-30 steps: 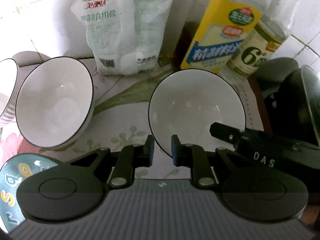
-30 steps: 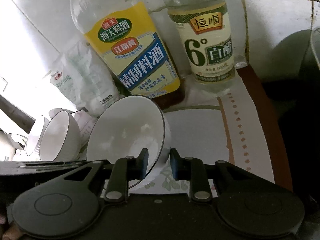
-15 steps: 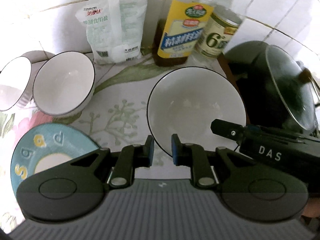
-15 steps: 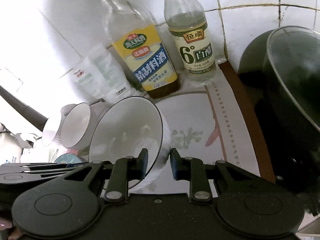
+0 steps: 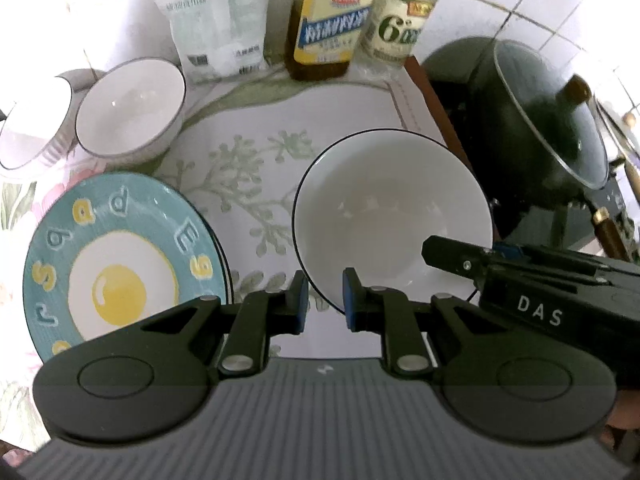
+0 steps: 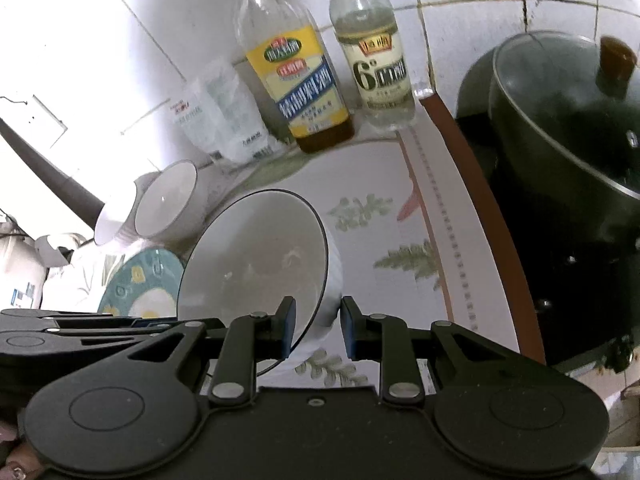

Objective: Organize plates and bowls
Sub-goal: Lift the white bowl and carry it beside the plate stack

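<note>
White bowl [image 5: 392, 216] lifted (both tongs [image 5: 323, 296] [image 6: 317, 326] clamped) | egg plate [image 5: 116, 256] revealed

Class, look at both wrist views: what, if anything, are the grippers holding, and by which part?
Both hold the same white bowl by its rim: the left gripper at the near edge in its view, the right gripper at the opposite side, one finger inside and one outside.

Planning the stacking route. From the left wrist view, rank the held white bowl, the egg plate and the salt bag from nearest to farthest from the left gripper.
From the left gripper:
1. White bowl, its rim between the jaws, slightly right.
2. Egg plate, on the table to the left.
3. Salt bag, at the back against the tiled wall.
</note>
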Tool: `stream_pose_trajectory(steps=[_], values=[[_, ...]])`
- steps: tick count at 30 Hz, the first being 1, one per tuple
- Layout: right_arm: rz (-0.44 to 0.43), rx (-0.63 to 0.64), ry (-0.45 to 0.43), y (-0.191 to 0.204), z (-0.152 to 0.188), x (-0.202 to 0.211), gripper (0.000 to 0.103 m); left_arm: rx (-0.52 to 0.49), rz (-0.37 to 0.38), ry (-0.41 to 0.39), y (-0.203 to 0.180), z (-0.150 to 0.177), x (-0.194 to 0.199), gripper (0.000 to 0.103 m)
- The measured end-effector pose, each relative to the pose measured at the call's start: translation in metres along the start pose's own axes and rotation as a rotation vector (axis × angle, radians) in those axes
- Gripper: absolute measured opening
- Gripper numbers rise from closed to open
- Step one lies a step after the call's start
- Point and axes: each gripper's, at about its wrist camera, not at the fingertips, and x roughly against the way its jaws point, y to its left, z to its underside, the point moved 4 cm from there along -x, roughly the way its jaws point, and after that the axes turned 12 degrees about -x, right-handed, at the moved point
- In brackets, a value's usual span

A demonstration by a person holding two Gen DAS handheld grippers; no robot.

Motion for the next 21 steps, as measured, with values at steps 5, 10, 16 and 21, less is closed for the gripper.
stream_pose_trajectory(steps=[5,10,16,21], values=[[-0.004,0.006,0.01,-0.01,0.016,-0.008,0.028,-0.006,-0.006,0.013,-0.002,0.01,-0.008,0.016],[-0.018,0.012,0.007,-0.016,0.028,-0.027,0.028,0.001,-0.01,0.026,0.006,0.013,-0.02,0.017],[-0.015,0.009,0.013,-0.019,0.029,-0.04,0.028,-0.013,-0.025,0.028,0.006,0.017,-0.033,0.016],[0.015,0.057,0.023,-0.019,0.03,-0.048,0.028,0.002,-0.008,0.032,0.006,0.021,-0.039,0.016]])
